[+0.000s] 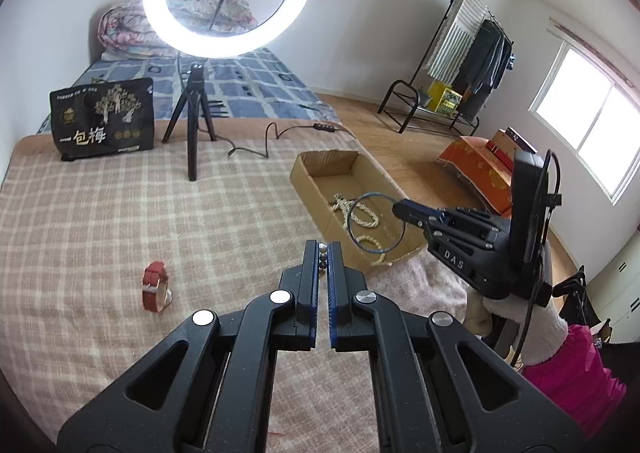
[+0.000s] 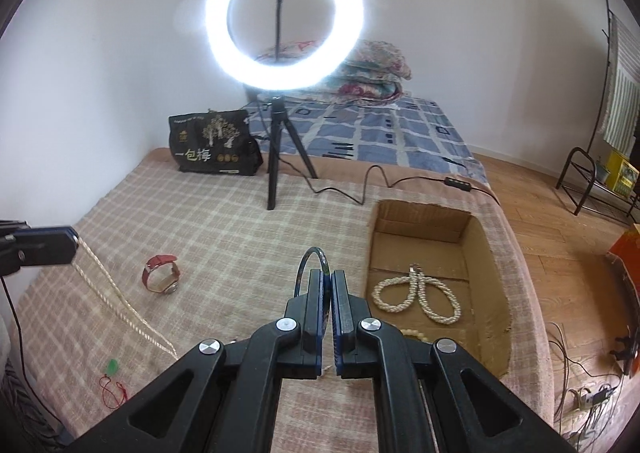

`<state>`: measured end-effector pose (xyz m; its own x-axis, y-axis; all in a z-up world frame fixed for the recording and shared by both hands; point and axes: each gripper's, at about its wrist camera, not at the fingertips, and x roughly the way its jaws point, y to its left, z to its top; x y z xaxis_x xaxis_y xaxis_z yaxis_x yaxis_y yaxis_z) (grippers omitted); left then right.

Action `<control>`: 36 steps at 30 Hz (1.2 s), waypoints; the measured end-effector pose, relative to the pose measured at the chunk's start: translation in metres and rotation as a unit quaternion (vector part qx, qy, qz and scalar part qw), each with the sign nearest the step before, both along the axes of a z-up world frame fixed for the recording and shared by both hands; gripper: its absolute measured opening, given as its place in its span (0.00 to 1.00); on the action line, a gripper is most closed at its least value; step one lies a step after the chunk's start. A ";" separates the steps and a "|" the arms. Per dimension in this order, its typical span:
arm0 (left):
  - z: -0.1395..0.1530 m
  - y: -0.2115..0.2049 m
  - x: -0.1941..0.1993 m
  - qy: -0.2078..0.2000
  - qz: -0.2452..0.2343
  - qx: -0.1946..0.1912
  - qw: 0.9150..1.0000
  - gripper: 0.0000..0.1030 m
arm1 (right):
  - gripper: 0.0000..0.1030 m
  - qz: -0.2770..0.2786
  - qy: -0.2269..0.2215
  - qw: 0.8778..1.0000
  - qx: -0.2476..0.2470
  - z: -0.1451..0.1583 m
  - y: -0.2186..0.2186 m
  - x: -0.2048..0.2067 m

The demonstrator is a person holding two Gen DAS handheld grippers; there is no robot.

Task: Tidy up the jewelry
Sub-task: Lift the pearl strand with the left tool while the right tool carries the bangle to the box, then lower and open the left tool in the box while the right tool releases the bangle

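My left gripper (image 1: pixel 323 249) is shut on a bead necklace (image 1: pixel 322 258); dark beads show between its tips. In the right wrist view the left gripper (image 2: pixel 74 243) holds a pale bead strand (image 2: pixel 120 297) that hangs down to the bed. My right gripper (image 2: pixel 328 273) is shut on a thin dark bangle (image 2: pixel 310 257). In the left wrist view the right gripper (image 1: pixel 396 209) holds the bangle (image 1: pixel 376 222) above the cardboard box (image 1: pixel 310 179). A white pearl necklace (image 2: pixel 416 293) lies in the box (image 2: pixel 494 269). A red-strap watch (image 1: pixel 155 287) lies on the checked blanket.
A ring light on a tripod (image 1: pixel 194 125) stands at the back with its cable (image 2: pixel 360 189) on the bed. A black snack bag (image 1: pixel 103 117) leans behind. A green pendant on red cord (image 2: pixel 112 369) lies near the front left. Folded quilts (image 2: pixel 372 69) are beyond.
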<state>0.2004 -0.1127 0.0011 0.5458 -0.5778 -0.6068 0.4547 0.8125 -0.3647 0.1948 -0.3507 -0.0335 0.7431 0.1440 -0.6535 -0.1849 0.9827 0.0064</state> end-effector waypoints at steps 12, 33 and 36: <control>0.029 -0.040 0.029 -0.028 -0.019 -0.010 0.999 0.01 | 0.01 -0.054 0.003 0.998 0.008 -0.005 -0.055 0.000; 0.049 -0.149 0.072 -0.048 -0.072 -0.020 0.996 0.01 | 0.01 -0.126 0.040 0.991 0.026 -0.048 -0.131 0.020; 0.038 -0.163 0.079 -0.039 -0.076 -0.015 0.996 0.01 | 0.01 -0.126 0.046 0.991 0.028 -0.053 -0.133 0.021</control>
